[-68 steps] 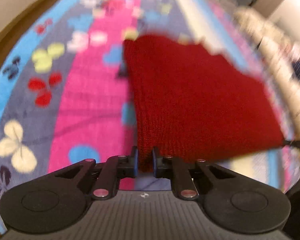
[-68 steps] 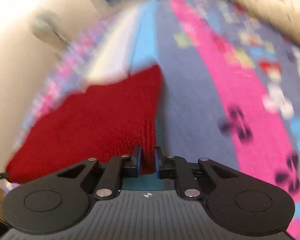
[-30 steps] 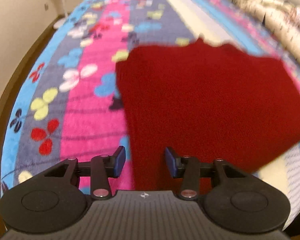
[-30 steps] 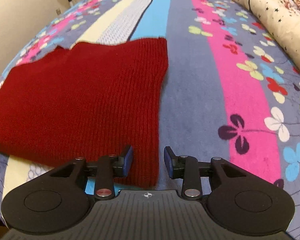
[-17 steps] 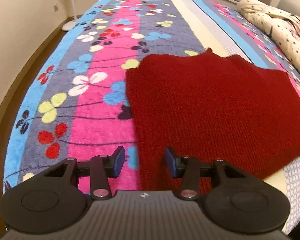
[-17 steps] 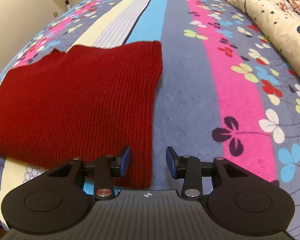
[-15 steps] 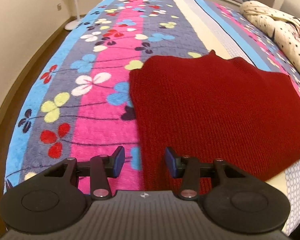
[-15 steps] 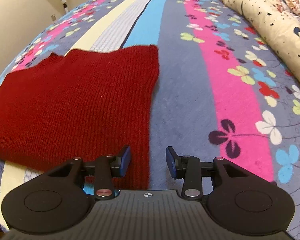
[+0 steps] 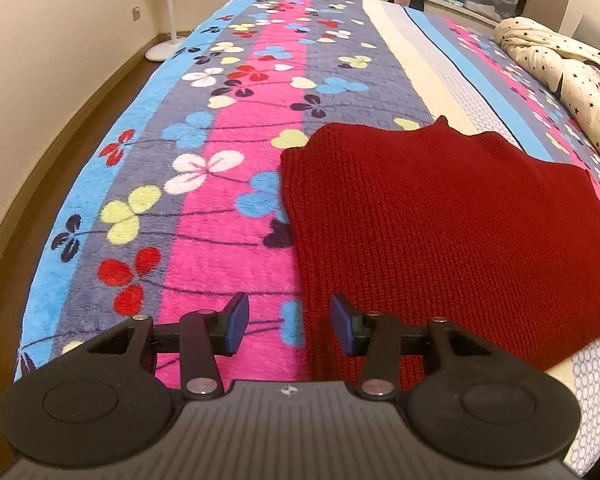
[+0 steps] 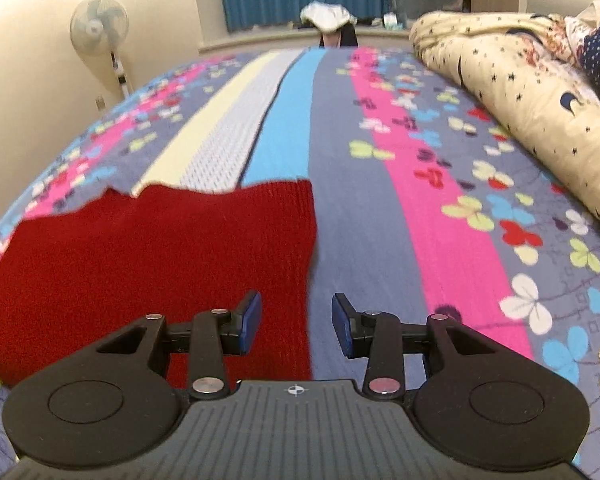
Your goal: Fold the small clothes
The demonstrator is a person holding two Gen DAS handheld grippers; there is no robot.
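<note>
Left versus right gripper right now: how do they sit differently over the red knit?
The left gripper straddles the red knit's left side edge, with cloth behind its right finger. The right gripper straddles the knit's right side edge, with cloth behind its left finger. Both are open, holding nothing, with the knit flat on the striped blanket.

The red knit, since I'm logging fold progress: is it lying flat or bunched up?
Flat. The red knit lies smooth on the blanket, edges straight, no bunching; layers cannot be told. Both tongs, left and right, are open.

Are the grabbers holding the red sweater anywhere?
No. Both the left gripper and right gripper are open, and the red sweater lies loose on the bedspread.
</note>
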